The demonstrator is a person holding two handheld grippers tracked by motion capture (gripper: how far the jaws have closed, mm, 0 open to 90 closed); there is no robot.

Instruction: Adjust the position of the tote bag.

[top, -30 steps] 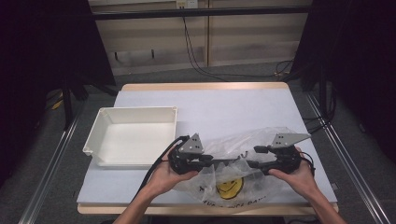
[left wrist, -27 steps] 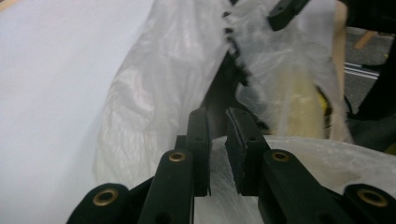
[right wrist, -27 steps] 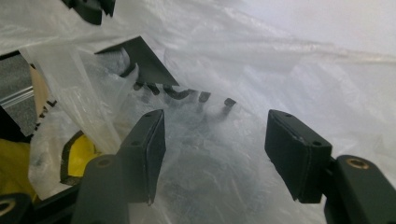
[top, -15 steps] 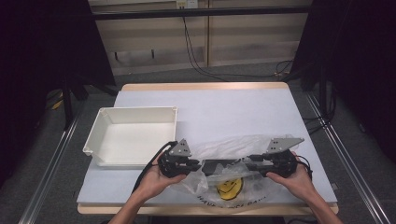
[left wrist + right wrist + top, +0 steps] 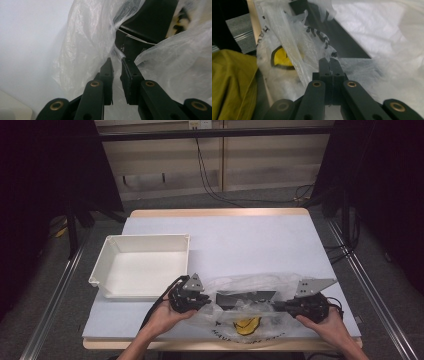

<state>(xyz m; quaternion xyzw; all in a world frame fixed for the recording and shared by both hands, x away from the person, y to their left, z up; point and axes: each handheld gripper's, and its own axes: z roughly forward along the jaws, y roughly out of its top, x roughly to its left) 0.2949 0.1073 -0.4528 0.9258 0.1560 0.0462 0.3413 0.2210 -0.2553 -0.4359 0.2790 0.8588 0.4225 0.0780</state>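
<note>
- White-covered table (image 5: 240, 240): thin clear plastic bag (image 5: 250, 292) lies at near edge, white tray (image 5: 140, 265) beside it.
- Left gripper (image 5: 116, 66) nearly pressed together on film; right gripper (image 5: 329, 62) just clamped film.
- I'd pull apart gently, evenly.

One camera looks down from high above the tabletop (image 5: 260, 240), and two close ones ride the grippers, all seeing the plastic bag (image 5: 250, 295).
</note>
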